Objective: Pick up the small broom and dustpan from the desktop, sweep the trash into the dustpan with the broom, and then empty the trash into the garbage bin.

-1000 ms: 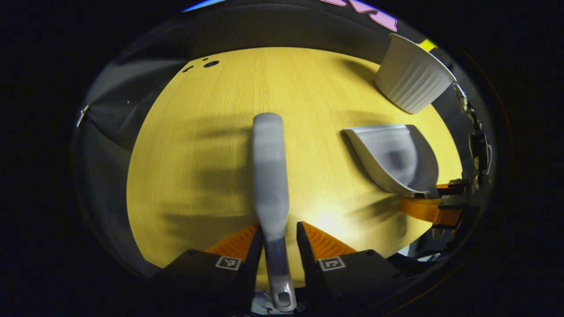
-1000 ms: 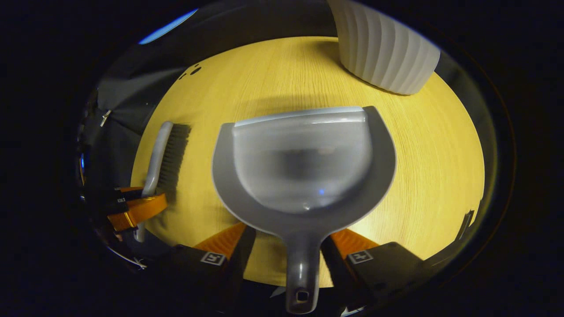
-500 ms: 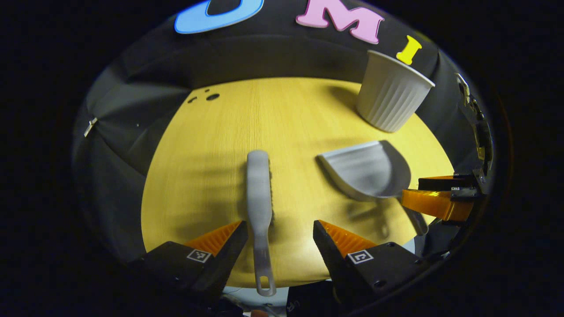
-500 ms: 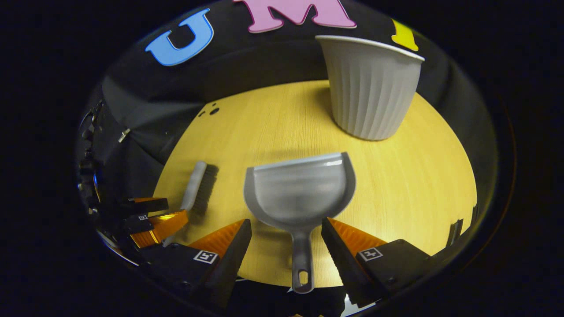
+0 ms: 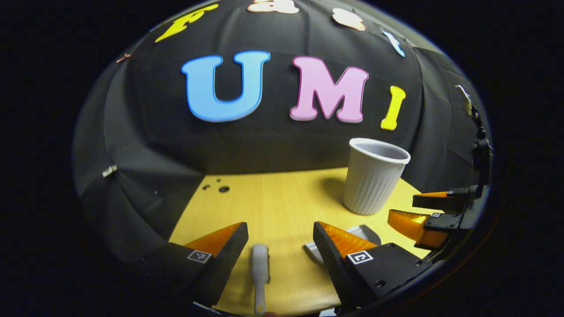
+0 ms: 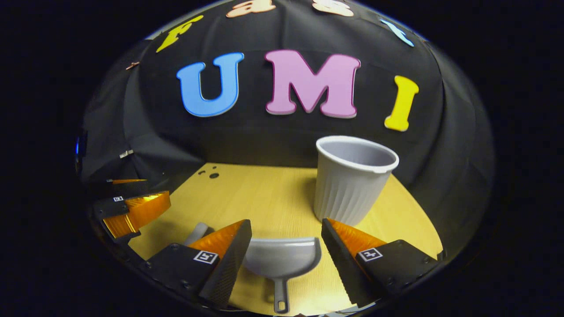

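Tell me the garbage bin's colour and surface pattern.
Pale grey garbage bin with vertical ribs; right gripper view shows it best.

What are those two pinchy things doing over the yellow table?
A person holds a gripper in each hand above the table. The left gripper is open over the broom, and the right gripper is open over the dustpan. Both tools lie flat on the table, not held. The white bin stands upright behind the dustpan. No loose trash can be made out on the table.
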### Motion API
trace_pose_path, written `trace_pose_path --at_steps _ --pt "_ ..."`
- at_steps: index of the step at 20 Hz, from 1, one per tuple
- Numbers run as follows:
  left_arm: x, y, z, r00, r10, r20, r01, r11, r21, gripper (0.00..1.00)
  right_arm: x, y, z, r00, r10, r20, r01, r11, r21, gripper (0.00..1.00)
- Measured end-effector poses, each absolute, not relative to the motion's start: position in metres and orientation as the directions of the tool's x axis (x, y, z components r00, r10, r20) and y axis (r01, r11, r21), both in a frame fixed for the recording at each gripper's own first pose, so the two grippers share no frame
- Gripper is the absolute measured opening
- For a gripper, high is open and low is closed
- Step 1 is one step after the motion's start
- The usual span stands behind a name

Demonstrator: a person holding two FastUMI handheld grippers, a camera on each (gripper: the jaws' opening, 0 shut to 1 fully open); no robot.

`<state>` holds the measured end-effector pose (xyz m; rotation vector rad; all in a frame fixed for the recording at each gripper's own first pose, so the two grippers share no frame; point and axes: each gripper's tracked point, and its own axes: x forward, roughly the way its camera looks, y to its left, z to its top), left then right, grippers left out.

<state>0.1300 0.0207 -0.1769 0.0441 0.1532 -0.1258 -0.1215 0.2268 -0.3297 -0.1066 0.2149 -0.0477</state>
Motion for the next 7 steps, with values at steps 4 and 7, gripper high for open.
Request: trace_pose_path --at_steps 4,7 --pt "0.118 0.018 -0.133 0.990 -0.139 -0.007 0.139 0.990 0.019 0.96 -0.124 0.236 -0.300 0.985 -0.057 -0.162 0.037 0.991 -0.126 0.97" --pt "0.112 0.023 -0.122 0.987 -0.154 0.035 0.154 0.988 0.020 0.95 -0.130 0.239 -0.273 0.993 -0.072 -0.091 0.061 0.992 -0.112 0.98"
